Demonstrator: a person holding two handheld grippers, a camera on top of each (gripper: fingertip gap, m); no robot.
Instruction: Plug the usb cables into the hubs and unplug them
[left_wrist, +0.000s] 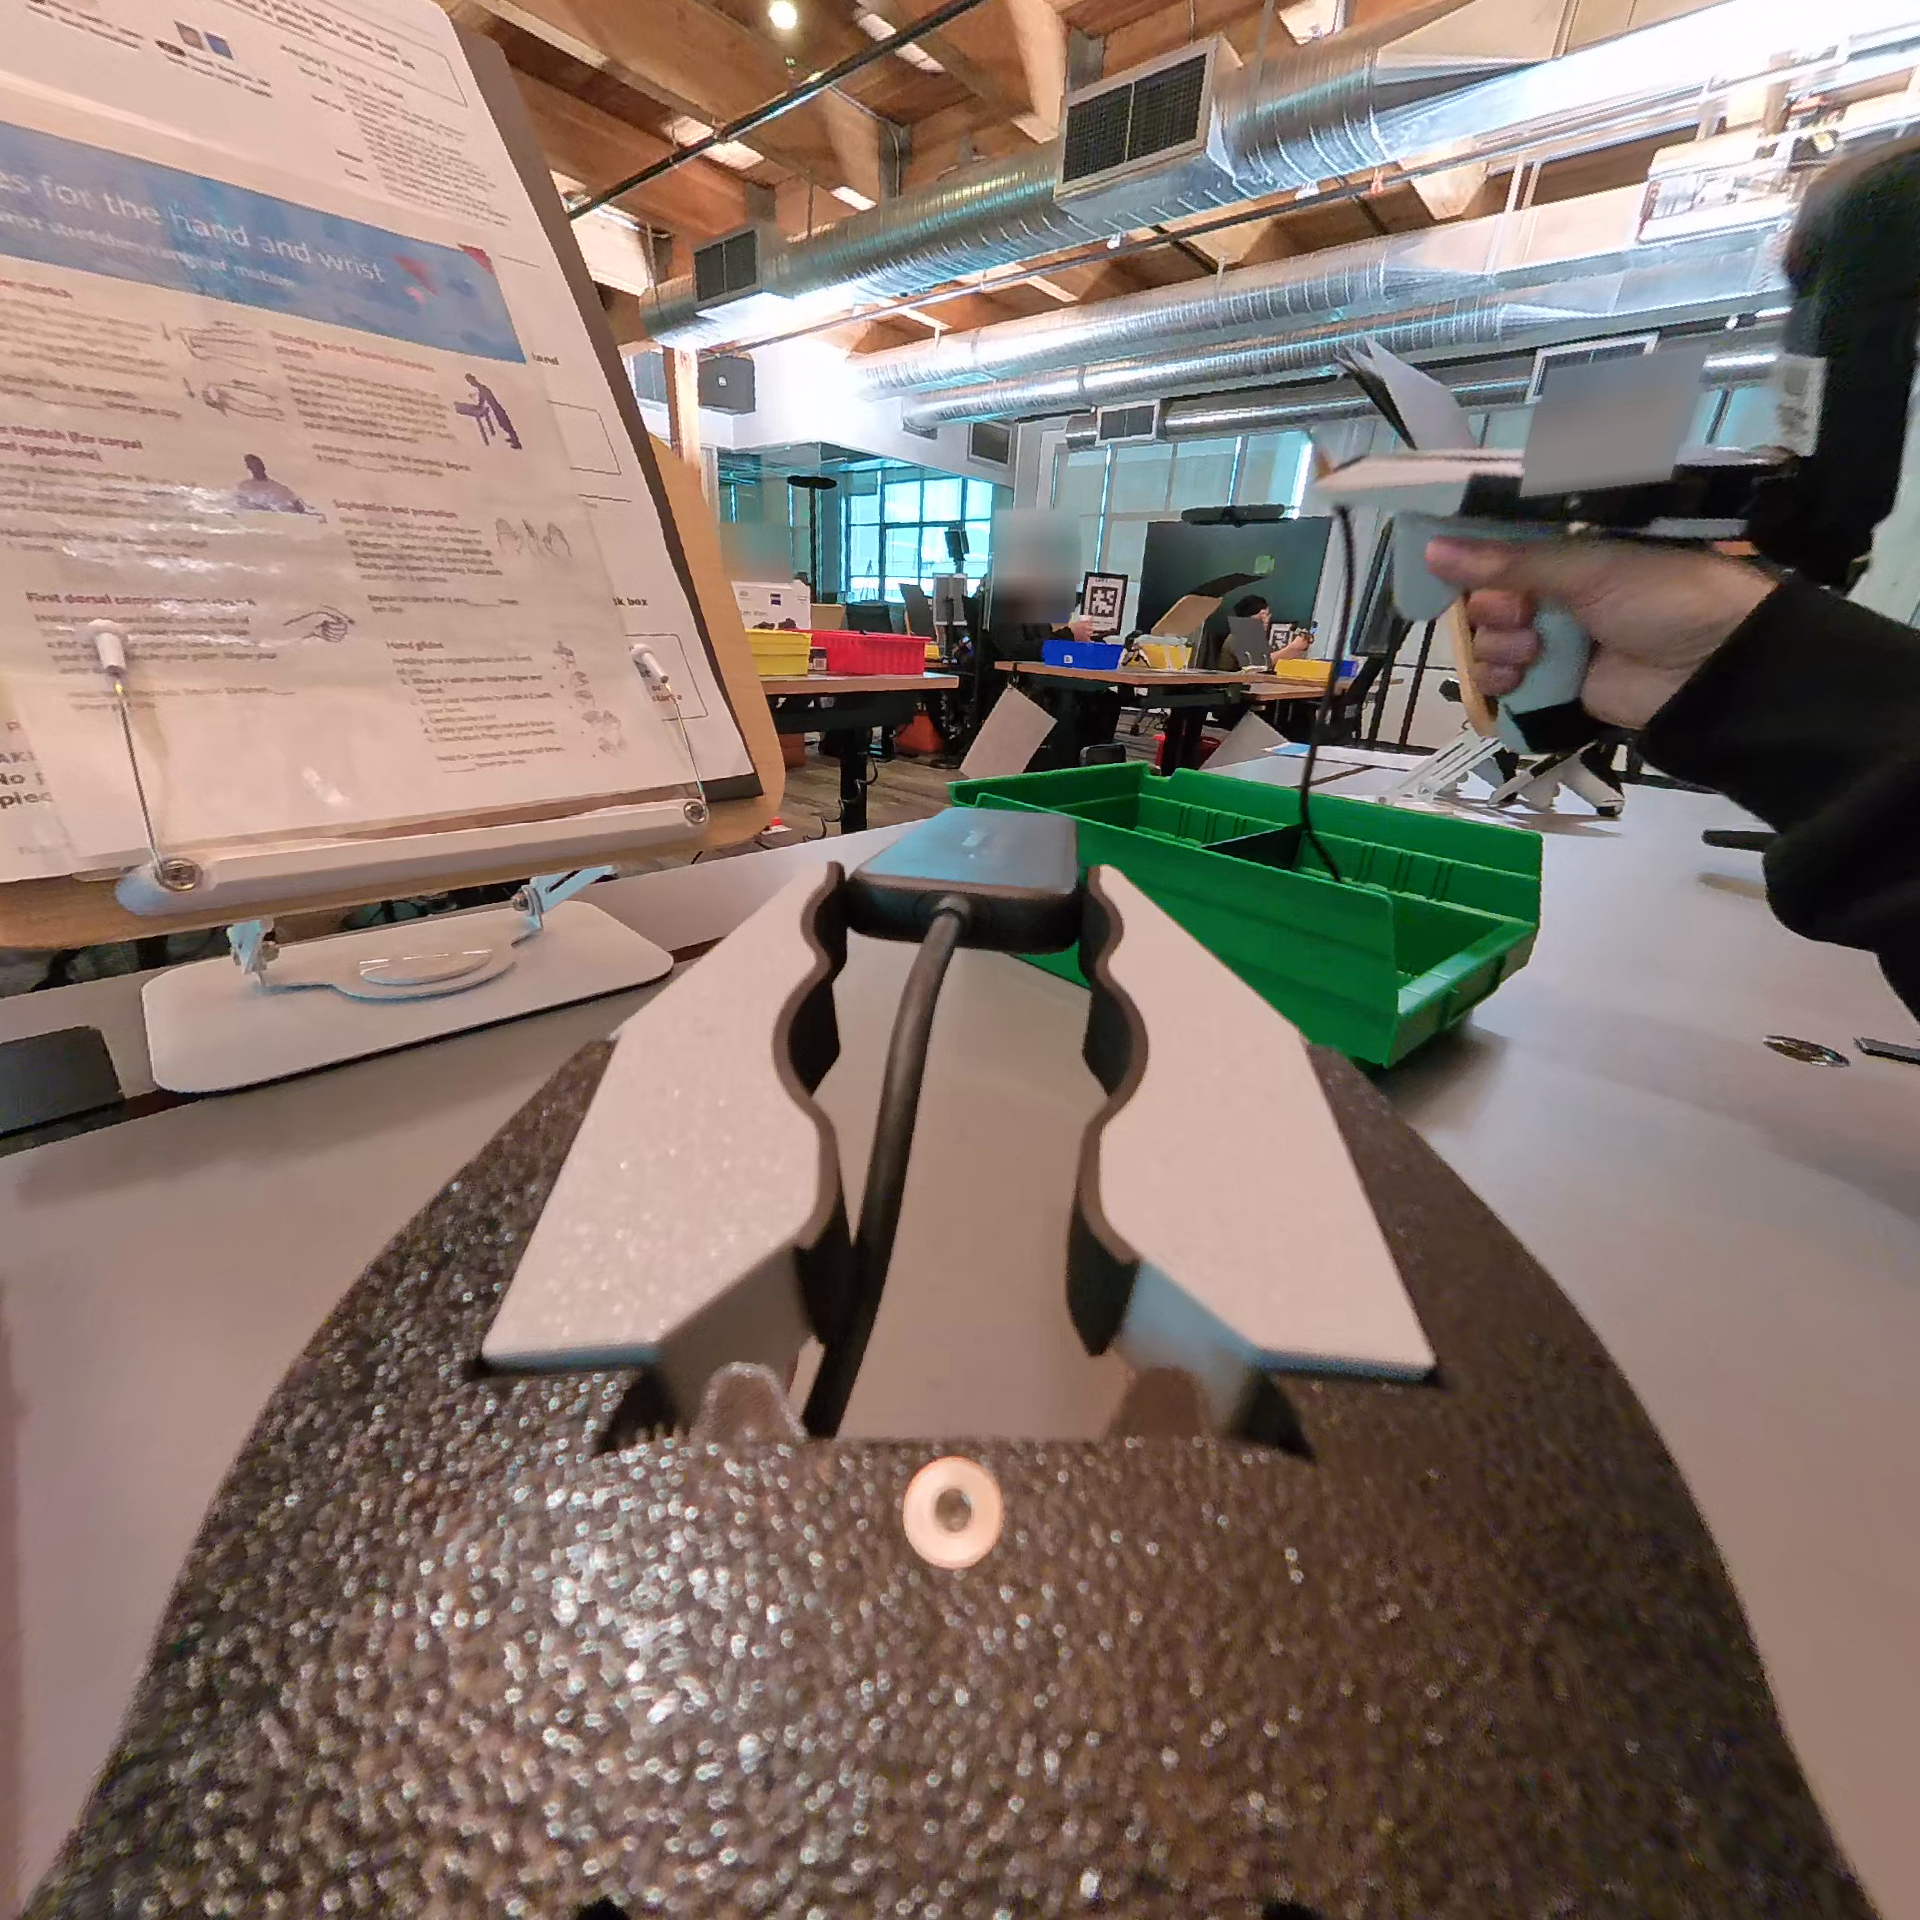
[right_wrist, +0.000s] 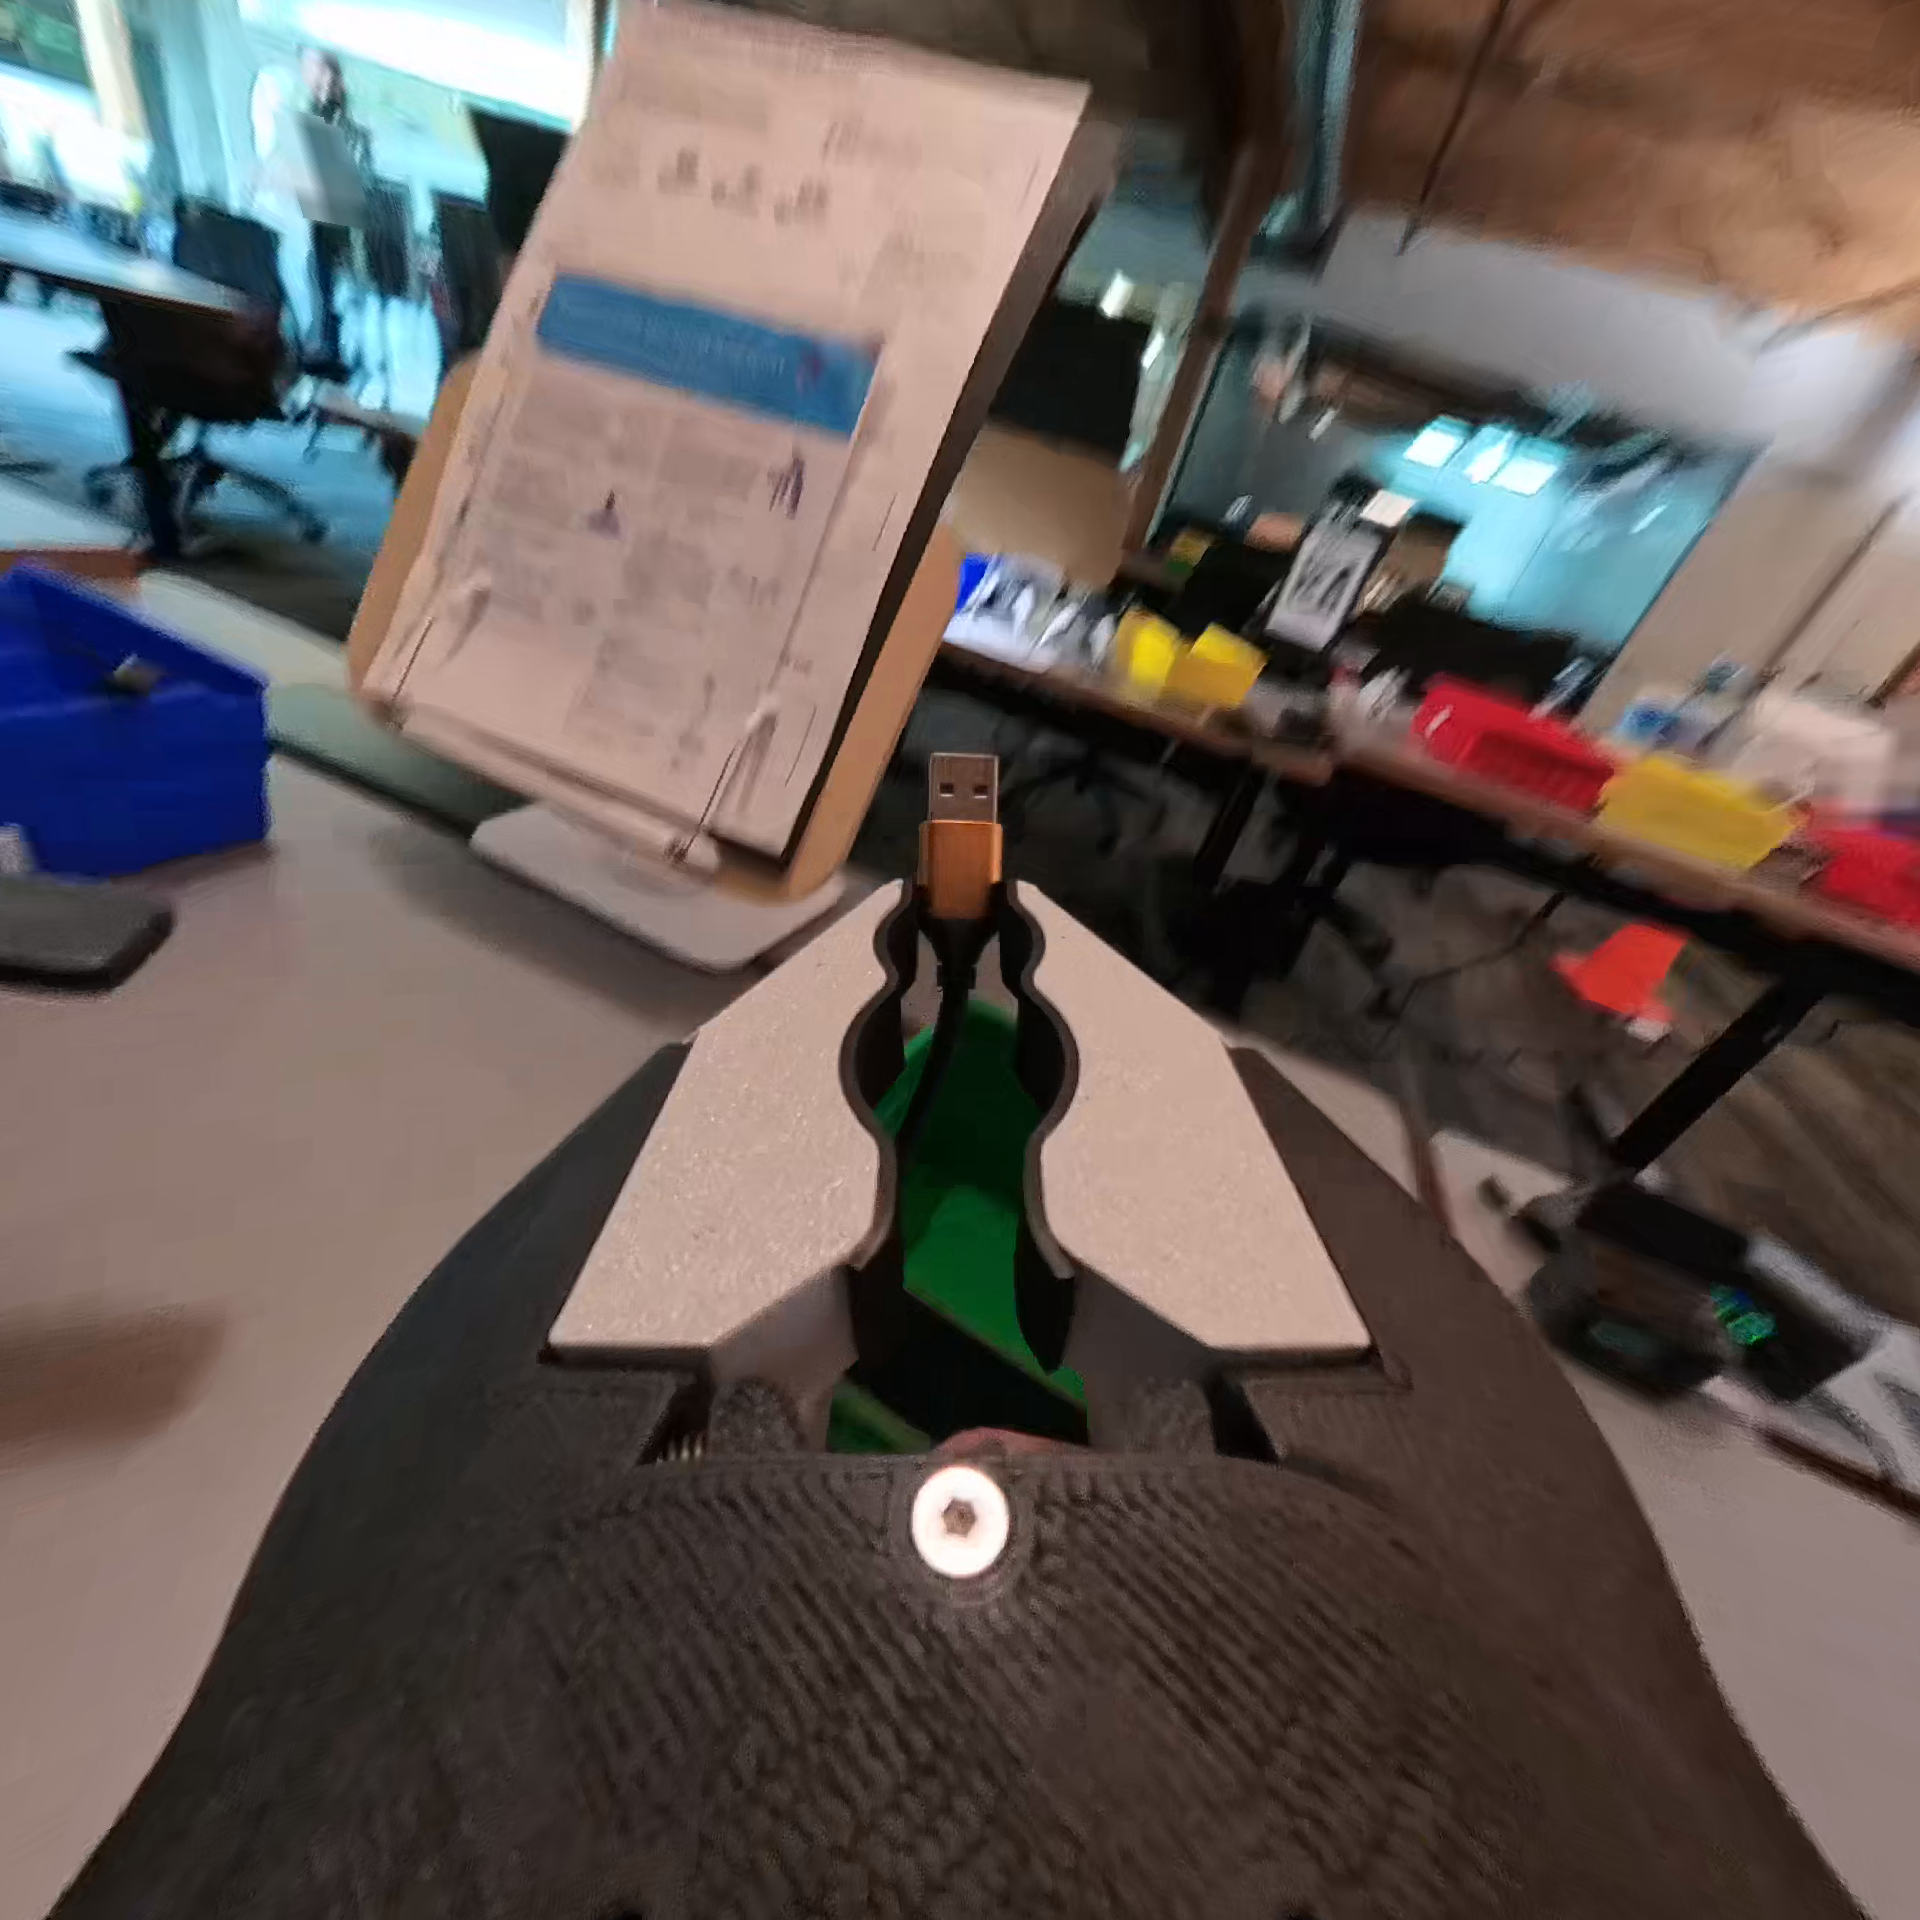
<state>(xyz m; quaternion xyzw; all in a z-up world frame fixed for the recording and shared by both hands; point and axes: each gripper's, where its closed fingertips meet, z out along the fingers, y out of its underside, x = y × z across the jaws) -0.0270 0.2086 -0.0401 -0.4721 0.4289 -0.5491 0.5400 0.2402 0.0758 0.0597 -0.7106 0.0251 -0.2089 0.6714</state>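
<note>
In the left wrist view my left gripper (left_wrist: 961, 899) is shut on a black USB hub (left_wrist: 966, 868), whose own black cord (left_wrist: 899, 1122) runs back between the fingers. The right gripper (left_wrist: 1340, 488) shows at the upper right of that view, held in a hand above the green bin (left_wrist: 1351, 914), with a black cable (left_wrist: 1311, 769) hanging from its tips into the bin. In the right wrist view my right gripper (right_wrist: 958, 899) is shut on a USB cable's orange plug (right_wrist: 959, 868); its metal connector (right_wrist: 963, 788) points forward.
A document stand (left_wrist: 312, 468) with printed sheets stands at the left on the grey table (left_wrist: 1662, 1195); it also shows in the right wrist view (right_wrist: 707, 468). A blue bin (right_wrist: 114, 727) sits at the left. Tables with coloured bins lie beyond.
</note>
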